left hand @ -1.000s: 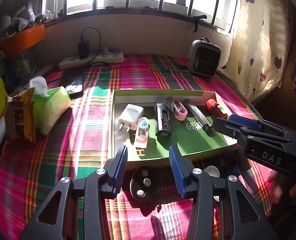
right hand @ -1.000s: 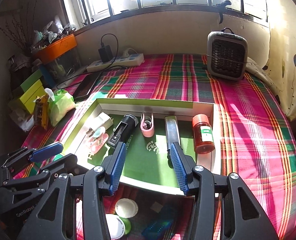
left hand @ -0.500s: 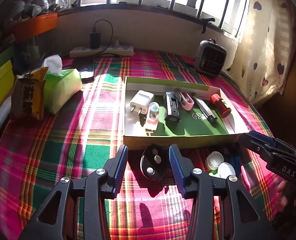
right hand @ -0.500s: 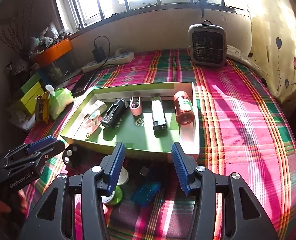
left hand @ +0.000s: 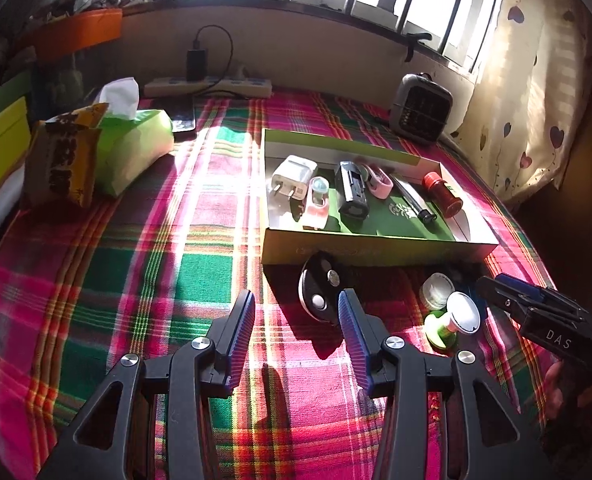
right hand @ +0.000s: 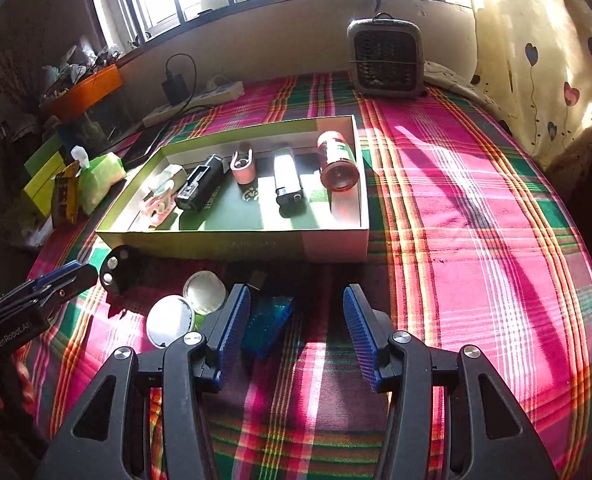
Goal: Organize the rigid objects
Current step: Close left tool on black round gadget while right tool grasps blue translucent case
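Both grippers half-open, empty — centre the left gripper (left hand: 296, 336) on the black remote (left hand: 319, 294), lower middle, before closing.

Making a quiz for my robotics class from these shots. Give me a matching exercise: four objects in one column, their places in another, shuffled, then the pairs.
1. red bottle
2. white charger
3. black remote
4. heater

A. on the cloth, just outside the box's near wall
B. in the box, at its right end
C. by the wall under the window
D. in the box, at its left end

Pairs: 1-B, 2-D, 3-A, 4-C
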A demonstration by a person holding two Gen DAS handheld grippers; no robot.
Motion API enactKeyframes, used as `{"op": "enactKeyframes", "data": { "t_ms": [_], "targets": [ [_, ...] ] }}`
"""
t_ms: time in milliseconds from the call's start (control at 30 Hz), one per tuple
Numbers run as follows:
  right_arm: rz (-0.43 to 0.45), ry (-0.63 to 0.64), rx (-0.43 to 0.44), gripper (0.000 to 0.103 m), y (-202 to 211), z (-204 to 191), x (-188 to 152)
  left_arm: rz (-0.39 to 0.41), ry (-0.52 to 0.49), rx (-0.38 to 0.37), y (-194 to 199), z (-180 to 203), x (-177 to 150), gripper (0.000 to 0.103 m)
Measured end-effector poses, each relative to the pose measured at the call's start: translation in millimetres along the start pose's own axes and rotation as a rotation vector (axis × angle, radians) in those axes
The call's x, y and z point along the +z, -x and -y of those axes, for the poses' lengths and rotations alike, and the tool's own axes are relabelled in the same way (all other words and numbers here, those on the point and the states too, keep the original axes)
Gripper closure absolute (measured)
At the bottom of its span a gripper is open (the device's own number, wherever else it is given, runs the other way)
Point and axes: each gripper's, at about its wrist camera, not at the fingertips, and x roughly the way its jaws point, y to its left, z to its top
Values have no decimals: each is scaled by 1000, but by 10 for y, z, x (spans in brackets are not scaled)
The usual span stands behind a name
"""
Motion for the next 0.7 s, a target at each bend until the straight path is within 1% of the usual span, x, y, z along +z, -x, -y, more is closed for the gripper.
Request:
{"op": "enactKeyframes", "data": {
  "t_ms": [133,200,300,433,700],
  "targets": [
    [-20,-2,-15,53,-63,-17,-14,-9,8,-8,-15,-55,-15,60],
    [-20,-6,-8,52,-81,-24,-18,-12,9,-14,-19,-74,-19,60],
    [-26,-3,-13,50,-105,-40,-13,-18,-4,-28,-42,-48,-2,58],
    [-43,5,-2,50,-143,-81,-21,-31,-17,-44,-104,-3,28,58],
    [-43,33,-49,50,-172,-129,-33,-47,-30,-44,-198,36,91,58]
  ]
}}
